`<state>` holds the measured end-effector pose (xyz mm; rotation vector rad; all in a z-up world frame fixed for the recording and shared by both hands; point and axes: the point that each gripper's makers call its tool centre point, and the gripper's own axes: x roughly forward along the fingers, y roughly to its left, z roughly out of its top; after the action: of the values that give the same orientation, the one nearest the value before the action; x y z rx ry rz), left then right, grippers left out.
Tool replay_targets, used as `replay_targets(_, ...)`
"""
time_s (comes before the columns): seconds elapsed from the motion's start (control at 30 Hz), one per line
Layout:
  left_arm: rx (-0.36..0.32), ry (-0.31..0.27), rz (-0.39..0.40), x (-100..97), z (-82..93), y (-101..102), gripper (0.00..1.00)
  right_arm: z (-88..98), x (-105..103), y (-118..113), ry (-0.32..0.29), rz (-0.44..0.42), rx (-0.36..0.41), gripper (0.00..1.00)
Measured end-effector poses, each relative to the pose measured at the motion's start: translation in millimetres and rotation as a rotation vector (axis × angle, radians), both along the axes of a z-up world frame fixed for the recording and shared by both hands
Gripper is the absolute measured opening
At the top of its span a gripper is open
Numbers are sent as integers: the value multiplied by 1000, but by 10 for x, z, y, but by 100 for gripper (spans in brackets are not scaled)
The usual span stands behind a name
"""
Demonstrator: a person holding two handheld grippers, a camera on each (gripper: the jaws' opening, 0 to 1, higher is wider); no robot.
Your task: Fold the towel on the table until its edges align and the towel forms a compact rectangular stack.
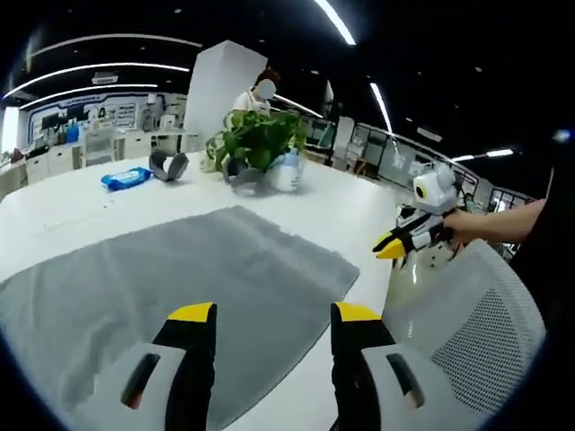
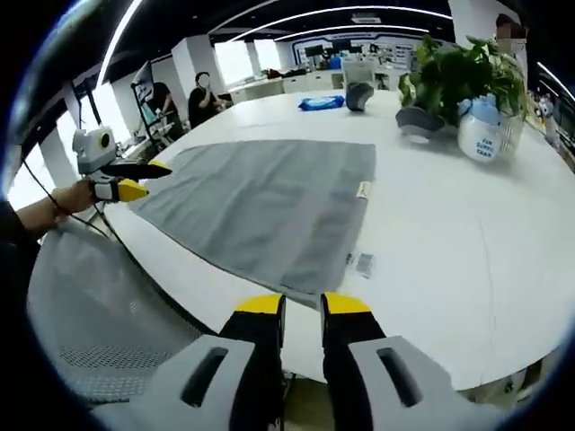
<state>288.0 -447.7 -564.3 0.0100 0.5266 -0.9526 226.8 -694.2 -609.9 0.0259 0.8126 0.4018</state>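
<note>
Gray towel (image 1: 180,278) lying flat and unfolded, in a single layer, on the white table (image 1: 81,202); folding is judged not yet begun. In the left gripper view the left gripper (image 1: 272,316) rises from 6 o'clock with its yellow-tipped jaws spread wide and nothing between them, poised over the towel's near edge, the cloth running away toward 12 and 9 o'clock. The right gripper (image 1: 393,244) enters that view at 3 o'clock, off the table edge and apart from the towel's corner. In the right gripper view the right gripper (image 2: 302,305) stands at 6 o'clock with its jaws close together, a narrow gap between them, holding nothing; the towel (image 2: 269,202) lies ahead toward 12 o'clock with its near edge just beyond the jaw tips, and a small white tag (image 2: 364,189) sits on its edge toward 1 o'clock. The left gripper (image 2: 144,178) appears there at 9 o'clock, close to the towel's corner on that side. The governing relation: both grippers stand along one and the same towel edge, one near each end, so a first fold would probably carry that edge across toward the far side, where a potted plant (image 1: 256,144), a white jar (image 2: 490,135) and a blue packet (image 1: 126,178) stand well apart from the cloth.
</note>
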Motion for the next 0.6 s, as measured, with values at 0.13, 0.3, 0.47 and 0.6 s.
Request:
replay_targets(0.13,75,-17,-18,-16,-110,27,53,-148,76,-30,37,-13,2,13)
replay_targets(0.3,51,-27,-14,-49,-44,20,53,-224,131,46,53,18,-14,12)
replay_targets(0.47,57,-31,-18,-53,-49,9,53,-321,144,24,84,6,-10,11)
replay_targets(0.6,83,-29,-39,-97,-95,-19,53,-361,97,66,102,43,-4,1)
